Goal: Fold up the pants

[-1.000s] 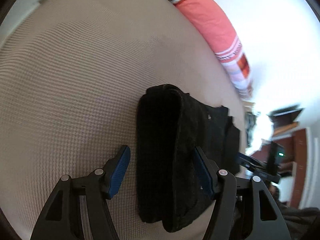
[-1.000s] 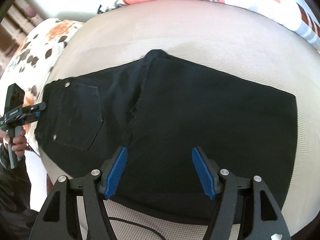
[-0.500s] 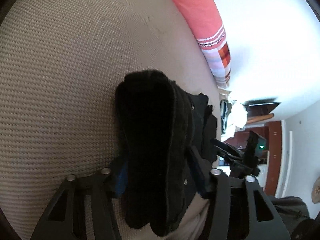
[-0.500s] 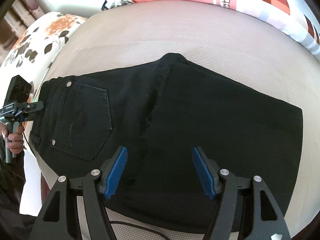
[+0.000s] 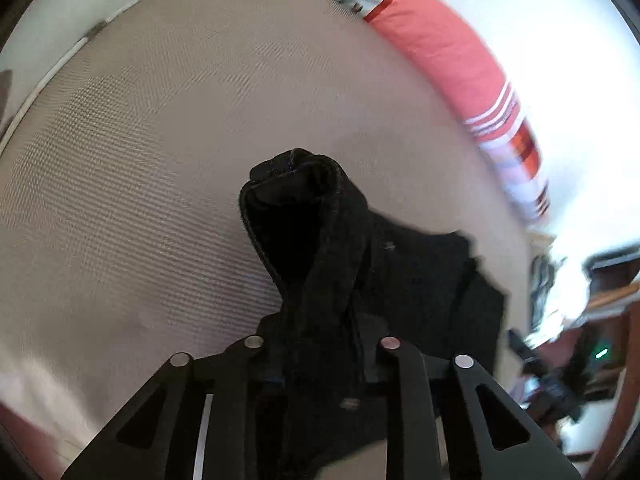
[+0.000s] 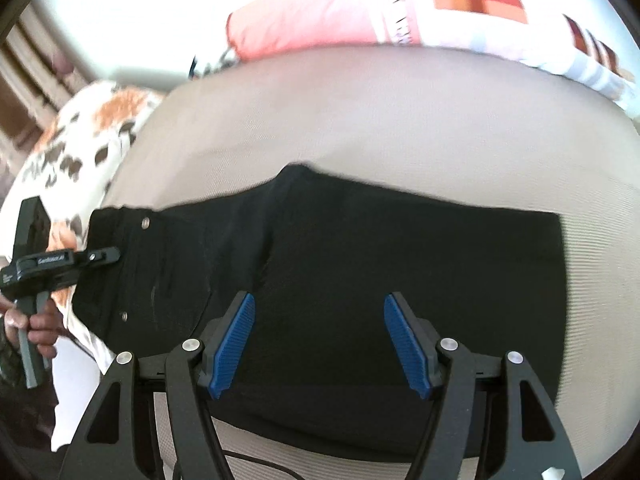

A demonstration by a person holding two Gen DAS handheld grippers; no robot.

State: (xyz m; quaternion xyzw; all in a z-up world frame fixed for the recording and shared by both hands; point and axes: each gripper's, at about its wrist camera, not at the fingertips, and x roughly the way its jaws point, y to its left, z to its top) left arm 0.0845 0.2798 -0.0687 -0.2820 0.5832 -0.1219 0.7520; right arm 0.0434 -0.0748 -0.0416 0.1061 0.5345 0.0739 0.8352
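Beige woven fabric covers the bed [image 6: 360, 120], the biggest thing in both views, with a coral striped pillow [image 6: 328, 20] along its far edge and a floral cushion [image 6: 80, 136] off to one side. Across the middle of that surface lie the black pants [image 6: 400, 272], already reduced to a broad, fairly flat rectangle: judging by the doubled thickness and the frayed seam line running across the middle, the legs seem to have been laid over one another and at least one fold made, with the waistband and back pocket [image 6: 160, 276] at one end. What appears left is a further fold across the length, bringing the waist end over toward the far end, then smoothing. That step looks to be starting: in the left wrist view the waist end of the pants [image 5: 304, 240] rises in a bunched hump, lifted off the bed, and the left gripper [image 5: 320, 360] has its fingers drawn close together with the dark cloth pinched between them. The right gripper [image 6: 320, 340] hangs above the near edge of the folded legs, its blue pads [image 6: 234, 344] spread wide and holding nothing; whether they touch the cloth I cannot tell. A thin dark cable [image 6: 256, 462] trails on the bed just below the pants.
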